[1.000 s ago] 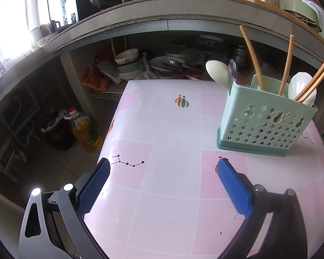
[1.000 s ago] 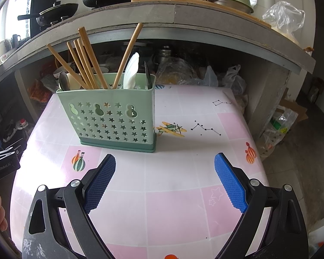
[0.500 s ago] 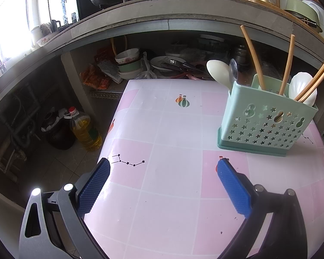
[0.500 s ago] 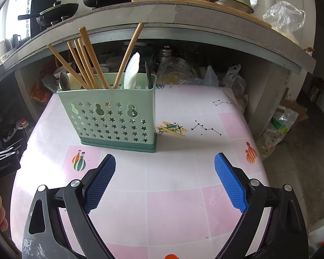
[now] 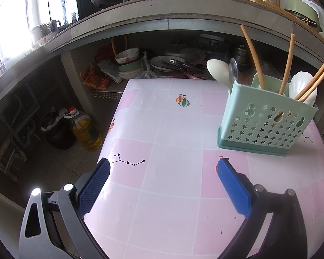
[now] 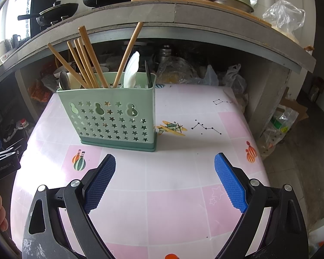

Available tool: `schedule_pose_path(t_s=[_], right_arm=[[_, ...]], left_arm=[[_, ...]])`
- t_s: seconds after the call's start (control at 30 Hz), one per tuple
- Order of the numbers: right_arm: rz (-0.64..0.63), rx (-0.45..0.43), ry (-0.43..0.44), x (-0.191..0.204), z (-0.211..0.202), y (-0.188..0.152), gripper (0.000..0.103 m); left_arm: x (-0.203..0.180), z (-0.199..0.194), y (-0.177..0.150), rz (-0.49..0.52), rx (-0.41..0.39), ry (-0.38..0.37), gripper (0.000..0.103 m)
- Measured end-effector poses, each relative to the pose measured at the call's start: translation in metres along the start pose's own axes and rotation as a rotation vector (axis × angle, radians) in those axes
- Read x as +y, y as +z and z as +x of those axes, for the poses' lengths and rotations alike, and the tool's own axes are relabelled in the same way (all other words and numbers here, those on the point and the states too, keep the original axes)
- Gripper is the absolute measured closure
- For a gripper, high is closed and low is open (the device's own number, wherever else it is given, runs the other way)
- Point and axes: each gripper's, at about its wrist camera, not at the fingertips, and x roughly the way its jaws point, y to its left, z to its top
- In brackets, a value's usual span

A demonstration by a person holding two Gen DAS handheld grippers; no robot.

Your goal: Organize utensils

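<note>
— Both grippers are hanging wide apart with nothing between the blue pads: your left gripper (image 5: 163,165) and your right gripper (image 6: 165,158) are hovering over the pink-and-white checked tablecloth (image 6: 172,205). What are you reaching for?

— You are looking at the pale green perforated plastic utensil caddy (image 6: 113,116), which is standing upright on the table just ahead of your right gripper and off to the right of your left one.

— How are its contents likely handling?

— You are probably dealing with light, stiff pieces. The tan wooden chopsticks (image 6: 87,62) are leaning loosely, so they are likely rolling or pivoting if you are pinching them near the tip; taking them low on the shaft, just above the rim, is looking safer. The white plastic spoon (image 6: 131,70) is looking smooth and possibly slippery, so you are better off closing across its flat. The caddy itself is probably light enough to tip if you are dragging a piece sideways.
</note>
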Motion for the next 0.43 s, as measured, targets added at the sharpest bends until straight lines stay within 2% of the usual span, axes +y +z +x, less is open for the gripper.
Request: schedule_pose_path(t_s=[0.43], right_arm=[[-0.004,-0.003,0.005,0.0002,-0.0002,0.0008,0.014]], left_arm=[[0.0004,0.0002,-0.0009,-0.003,0.000,-0.001,0.006]])
